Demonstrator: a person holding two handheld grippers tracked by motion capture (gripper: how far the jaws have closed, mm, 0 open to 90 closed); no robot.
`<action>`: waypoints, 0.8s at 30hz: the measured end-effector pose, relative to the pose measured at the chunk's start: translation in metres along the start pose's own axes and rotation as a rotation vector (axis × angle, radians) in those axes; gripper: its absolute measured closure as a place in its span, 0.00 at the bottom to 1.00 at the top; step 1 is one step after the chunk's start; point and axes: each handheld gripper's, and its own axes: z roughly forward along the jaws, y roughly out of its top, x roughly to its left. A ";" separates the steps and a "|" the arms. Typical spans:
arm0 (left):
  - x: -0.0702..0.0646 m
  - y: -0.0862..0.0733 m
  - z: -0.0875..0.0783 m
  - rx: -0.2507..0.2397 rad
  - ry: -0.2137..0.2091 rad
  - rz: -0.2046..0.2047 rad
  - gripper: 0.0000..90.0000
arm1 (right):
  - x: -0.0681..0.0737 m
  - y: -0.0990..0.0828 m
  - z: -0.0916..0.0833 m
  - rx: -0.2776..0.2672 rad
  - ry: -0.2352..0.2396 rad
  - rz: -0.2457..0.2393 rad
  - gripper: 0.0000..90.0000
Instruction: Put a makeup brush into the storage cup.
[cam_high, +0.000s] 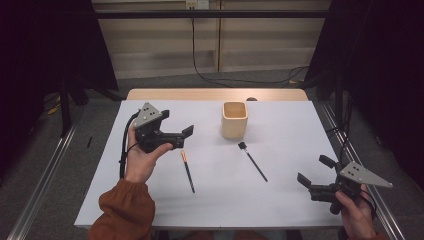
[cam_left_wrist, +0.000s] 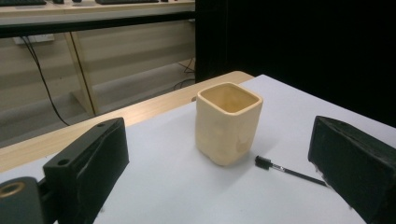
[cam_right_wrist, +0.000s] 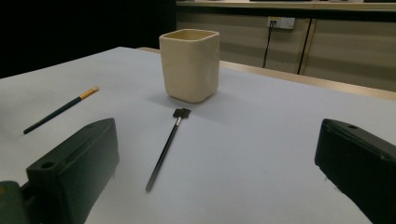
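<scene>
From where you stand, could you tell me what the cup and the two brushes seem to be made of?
The cup looks like glazed cream ceramic, with thick walls and a soft sheen. The brush with the black head and the brush with the pale tip have thin dark handles, perhaps painted wood or plastic.

The left gripper (cam_high: 182, 137) was held raised, jaws wide apart — the right gripper (cam_high: 314, 171) sat low near the table's edge, jaws likewise spread.

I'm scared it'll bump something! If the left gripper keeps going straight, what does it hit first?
Probably the cream cup. It stands between the open jaws of the left gripper, straight ahead, though how far off is hard to judge.
</scene>
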 end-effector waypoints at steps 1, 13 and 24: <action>0.000 0.000 0.001 0.014 -0.002 -0.003 0.06 | 0.000 0.000 0.000 0.002 0.001 -0.003 0.00; -0.001 0.004 0.013 0.157 -0.001 0.014 0.09 | 0.000 0.000 0.000 0.007 0.006 0.002 0.00; -0.002 -0.003 0.022 0.352 0.024 0.004 0.09 | 0.000 -0.001 0.001 0.018 0.012 0.003 0.00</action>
